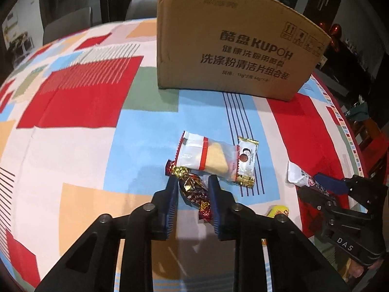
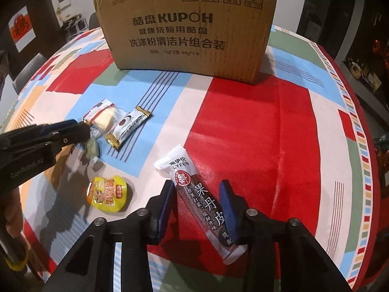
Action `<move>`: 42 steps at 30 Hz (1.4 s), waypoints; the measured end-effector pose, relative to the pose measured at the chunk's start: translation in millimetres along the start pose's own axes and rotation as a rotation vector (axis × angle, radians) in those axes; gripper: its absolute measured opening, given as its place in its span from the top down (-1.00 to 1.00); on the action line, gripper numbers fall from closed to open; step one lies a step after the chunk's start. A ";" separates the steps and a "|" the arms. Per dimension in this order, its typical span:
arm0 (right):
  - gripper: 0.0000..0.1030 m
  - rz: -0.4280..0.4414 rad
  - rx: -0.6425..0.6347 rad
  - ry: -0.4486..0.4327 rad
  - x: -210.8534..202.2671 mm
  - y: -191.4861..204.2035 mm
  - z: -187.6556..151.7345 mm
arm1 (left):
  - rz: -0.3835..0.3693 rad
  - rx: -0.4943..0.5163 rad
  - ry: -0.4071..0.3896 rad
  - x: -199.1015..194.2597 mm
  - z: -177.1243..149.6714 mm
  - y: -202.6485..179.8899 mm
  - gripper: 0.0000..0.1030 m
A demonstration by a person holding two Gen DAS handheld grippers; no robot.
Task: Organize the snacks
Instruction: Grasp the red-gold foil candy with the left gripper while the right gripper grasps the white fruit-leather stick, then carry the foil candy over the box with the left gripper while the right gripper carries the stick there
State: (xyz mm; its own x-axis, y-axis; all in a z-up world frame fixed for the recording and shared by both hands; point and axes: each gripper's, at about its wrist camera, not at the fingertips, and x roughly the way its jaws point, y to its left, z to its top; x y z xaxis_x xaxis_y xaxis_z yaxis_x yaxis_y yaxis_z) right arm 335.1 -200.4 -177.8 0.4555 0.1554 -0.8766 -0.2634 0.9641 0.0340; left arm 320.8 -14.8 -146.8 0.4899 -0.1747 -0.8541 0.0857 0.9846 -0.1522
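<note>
A brown cardboard box [image 1: 231, 41] stands upright at the far side of the table; it also shows in the right wrist view [image 2: 189, 26]. My left gripper [image 1: 192, 182] has its jaws around a red-gold foil candy [image 1: 195, 191], with small gaps at the pads. A white cracker packet [image 1: 206, 154] and a white-gold sachet [image 1: 246, 161] lie just beyond it. My right gripper [image 2: 198, 189] has its jaws on either side of a long haw-roll stick packet [image 2: 201, 199] lying on the cloth, not touching it. A yellow snack pouch [image 2: 108, 193] lies to its left.
The table wears a patchwork cloth [image 1: 80, 102] in red, blue, white and tan. The table edge [image 2: 359, 131] curves along the right. A small green wrapped candy [image 2: 92, 149] lies by the left gripper's tip in the right wrist view.
</note>
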 end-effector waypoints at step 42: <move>0.58 0.134 0.102 -0.278 -114.2 27.0 24.5 | -0.107 0.118 -0.240 -122.8 11.8 -20.7 0.54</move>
State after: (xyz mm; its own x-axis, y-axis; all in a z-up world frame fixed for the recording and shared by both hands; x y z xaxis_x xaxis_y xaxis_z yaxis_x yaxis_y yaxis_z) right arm 296.9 -186.8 -65.0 0.6412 0.3219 -0.6965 -0.2564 0.9454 0.2009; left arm 269.2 -13.8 -33.0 0.6625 -0.2864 -0.6922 0.2414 0.9564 -0.1647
